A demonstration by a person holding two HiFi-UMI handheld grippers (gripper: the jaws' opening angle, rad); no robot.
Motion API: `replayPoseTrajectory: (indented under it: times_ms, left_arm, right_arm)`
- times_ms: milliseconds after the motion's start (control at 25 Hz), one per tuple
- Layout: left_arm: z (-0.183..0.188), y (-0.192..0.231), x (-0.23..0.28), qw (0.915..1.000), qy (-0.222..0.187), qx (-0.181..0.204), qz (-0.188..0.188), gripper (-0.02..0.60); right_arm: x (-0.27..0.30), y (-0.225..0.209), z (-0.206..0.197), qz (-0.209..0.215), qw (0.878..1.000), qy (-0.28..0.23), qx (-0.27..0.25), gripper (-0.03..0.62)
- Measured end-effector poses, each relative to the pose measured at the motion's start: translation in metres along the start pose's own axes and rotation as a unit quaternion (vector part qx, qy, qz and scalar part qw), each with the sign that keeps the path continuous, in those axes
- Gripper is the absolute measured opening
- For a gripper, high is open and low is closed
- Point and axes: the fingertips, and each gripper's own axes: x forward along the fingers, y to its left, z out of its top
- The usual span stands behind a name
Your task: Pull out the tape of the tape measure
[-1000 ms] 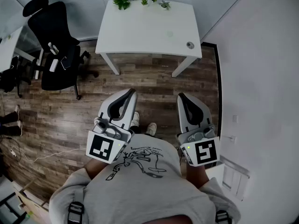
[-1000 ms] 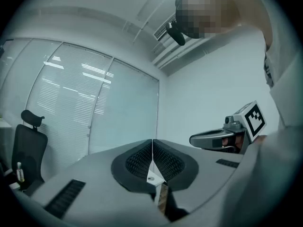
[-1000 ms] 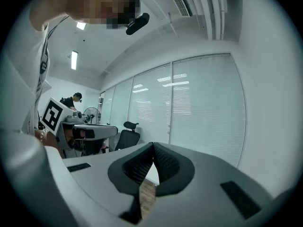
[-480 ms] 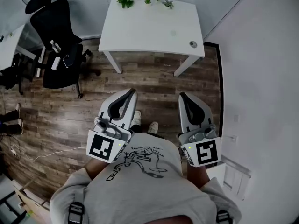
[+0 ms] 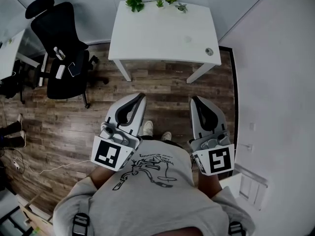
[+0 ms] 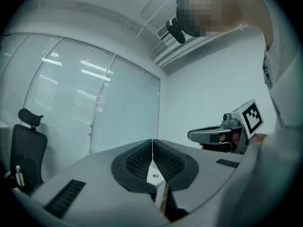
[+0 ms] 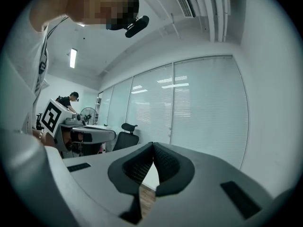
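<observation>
Closest in, the person's grey shirt fills the bottom of the head view. Just ahead, the left tongs and right tongs are held side by side, apart from each other, both pointing over the wooden floor toward the desk. Each pair is pressed together with nothing between the pads (each gripper view shows this plainly). The tape measure, small and round, lies near the desk's front right corner, well apart from both tongs. Small potted plants line the far edge. A black office chair stands left of the desk.
</observation>
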Motion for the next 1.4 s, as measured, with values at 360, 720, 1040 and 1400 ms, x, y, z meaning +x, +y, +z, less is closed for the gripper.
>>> replayPoseTrajectory:
  times_ms: [360, 720, 1040, 1400]
  left_arm:
    - [-0.006, 0.042, 0.008, 0.9999, 0.005, -0.01, 0.0, 0.025]
    - [-0.011, 0.062, 0.045, 0.9999, 0.008, -0.01, 0.001, 0.023]
    - [-0.004, 0.076, 0.106, 1.0, 0.006, -0.006, -0.004, 0.023]
    - [0.006, 0.088, 0.191, 0.9996, -0.01, -0.025, -0.002, 0.021]
  right_arm:
    - [0.035, 0.005, -0.005, -0.007, 1.0, 0.012, 0.003, 0.009]
    - [0.071, -0.022, -0.008, -0.001, 1.0, 0.01, 0.001, 0.009]
    - [0.108, -0.072, -0.005, 0.001, 1.0, 0.005, 0.0, 0.008]
    - [0.152, -0.143, -0.002, 0.004, 1.0, 0.001, 0.002, 0.009]
